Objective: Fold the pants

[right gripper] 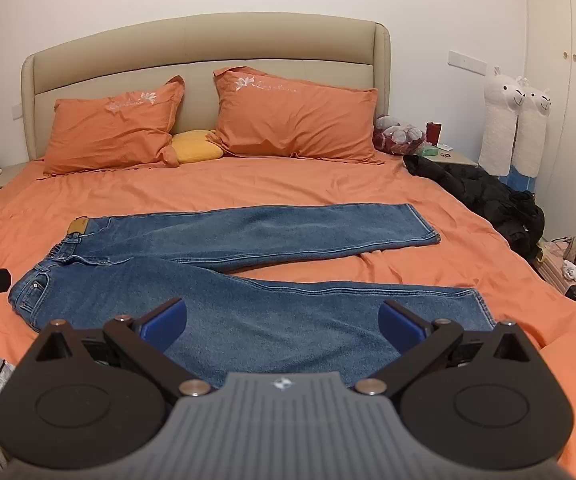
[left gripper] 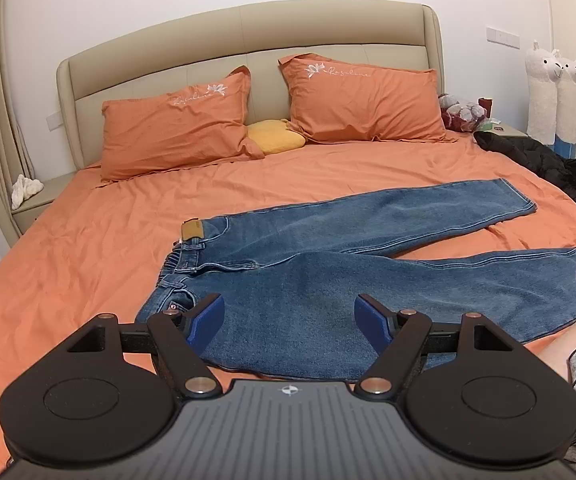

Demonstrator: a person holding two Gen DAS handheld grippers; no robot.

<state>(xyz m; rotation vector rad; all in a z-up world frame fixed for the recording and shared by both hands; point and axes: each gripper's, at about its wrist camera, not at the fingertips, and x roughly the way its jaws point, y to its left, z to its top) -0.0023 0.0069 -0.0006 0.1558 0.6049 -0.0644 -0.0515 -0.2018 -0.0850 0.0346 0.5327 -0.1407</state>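
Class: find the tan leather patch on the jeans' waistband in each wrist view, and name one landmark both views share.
Left wrist: leather patch sits centre-left, above the left gripper.
Right wrist: patch sits far left, mid-height.
Shared landmark: yellow cushion between the orange pillows.

One pair of blue denim pants [left gripper: 327,276], mid-wash, with a tan leather waistband patch [left gripper: 192,231] and an elasticated back waist. Condition: unfolded, lying flat on an orange bed sheet [left gripper: 68,248]. Waistband toward the left; both legs extend to the right, spread apart in a V. The far leg [right gripper: 272,228] lies smooth; the near leg [right gripper: 288,320] shows slight rumpling.
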